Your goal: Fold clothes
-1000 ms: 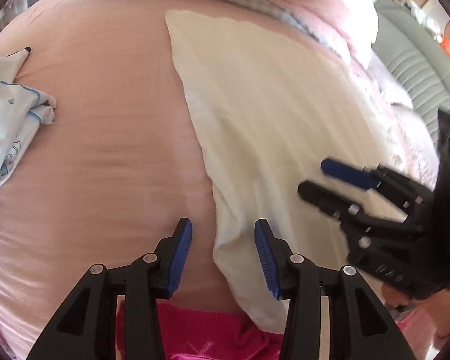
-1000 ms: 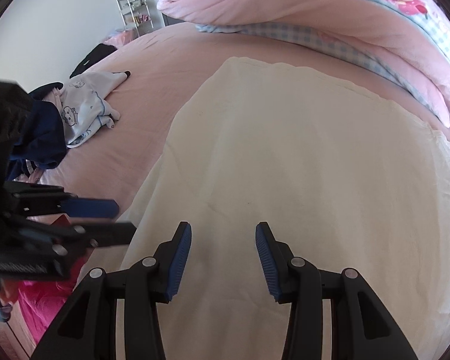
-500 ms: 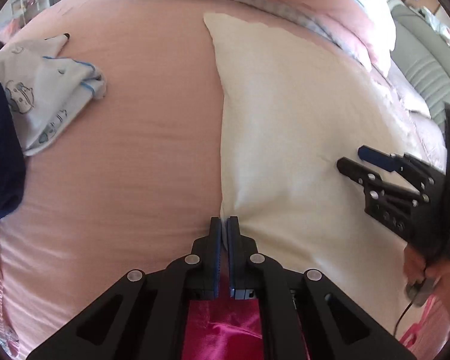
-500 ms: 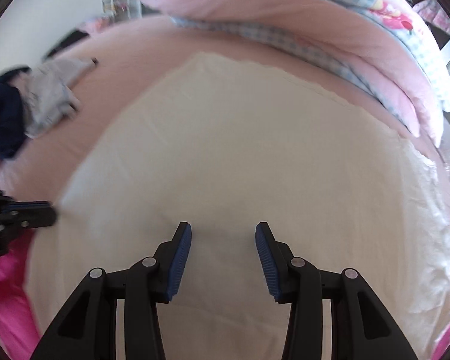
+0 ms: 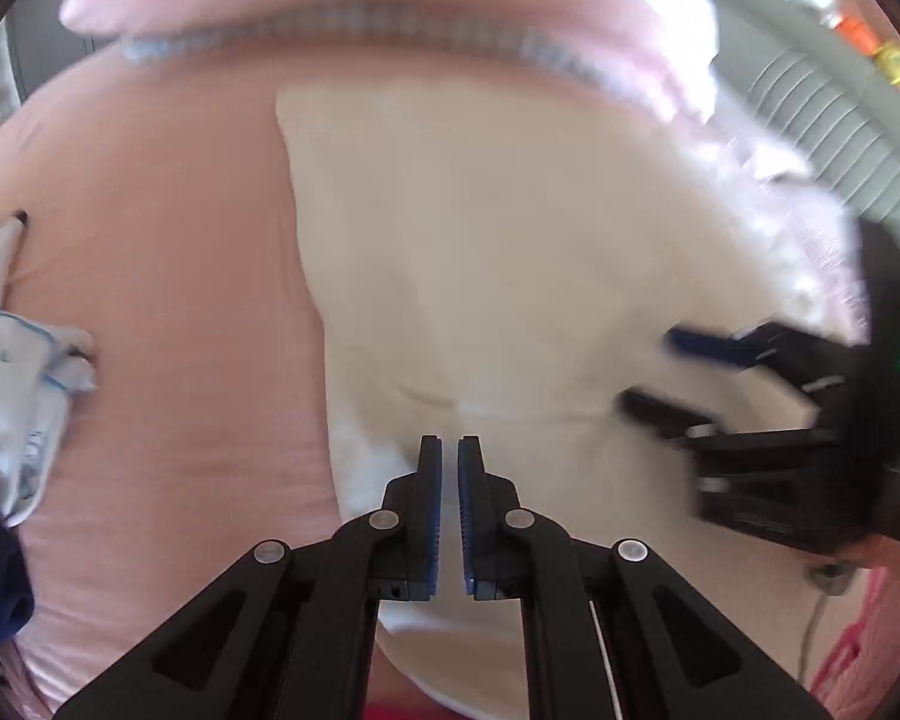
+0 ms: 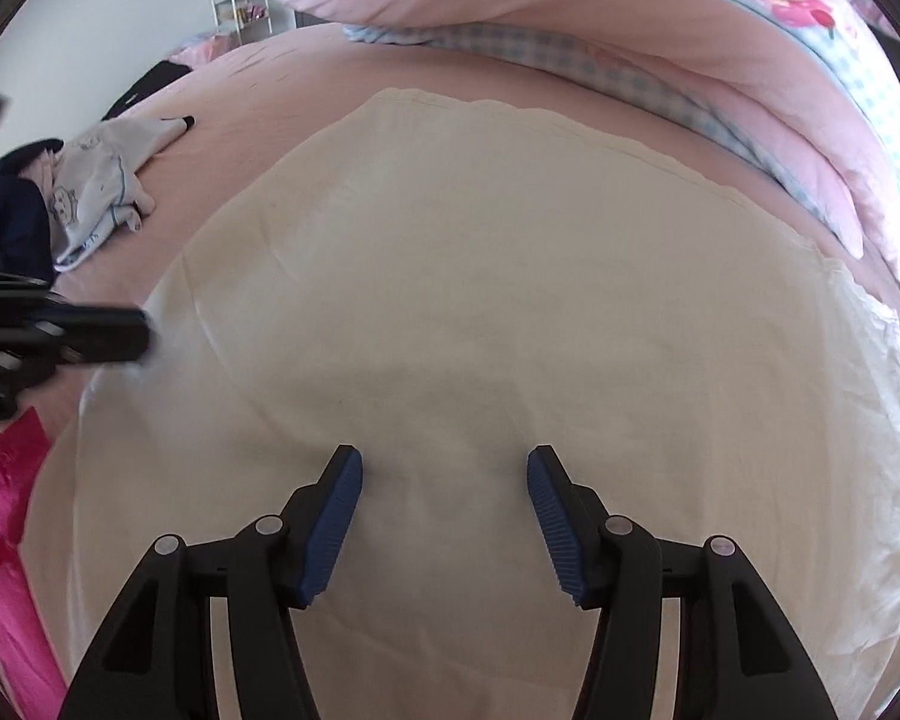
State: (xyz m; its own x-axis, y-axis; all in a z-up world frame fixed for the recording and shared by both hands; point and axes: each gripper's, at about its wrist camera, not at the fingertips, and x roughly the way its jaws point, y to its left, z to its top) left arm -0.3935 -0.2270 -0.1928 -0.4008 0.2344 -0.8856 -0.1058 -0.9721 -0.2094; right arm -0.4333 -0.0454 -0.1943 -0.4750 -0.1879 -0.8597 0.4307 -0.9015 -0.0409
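A broad pink bedsheet (image 6: pixel 258 78) covers the mattress, and a rolled pink quilt with blue checked lining (image 6: pixel 600 18) lies across its far side. Spread flat over the middle of the sheet is the large cream-white rectangular cloth (image 6: pixel 510 276), its left edge running near to far and its far edge stopping short of the quilt. A crumpled white garment with blue trim and cartoon prints (image 6: pixel 99 192) sits well to the left beside a dark navy garment (image 6: pixel 3 222), and a bright magenta fabric (image 6: pixel 0 492) lies at the near left. The right gripper (image 6: pixel 444 498) hovers over the near middle of the cloth, jaws parted with only cloth below them; they have just been opening wider than half a second ago. The left gripper (image 5: pixel 449 495) has its jaws pressed almost together over the cloth's near left part, having snapped closed from the wide stance of a second ago; whether cloth is pinched cannot be told.
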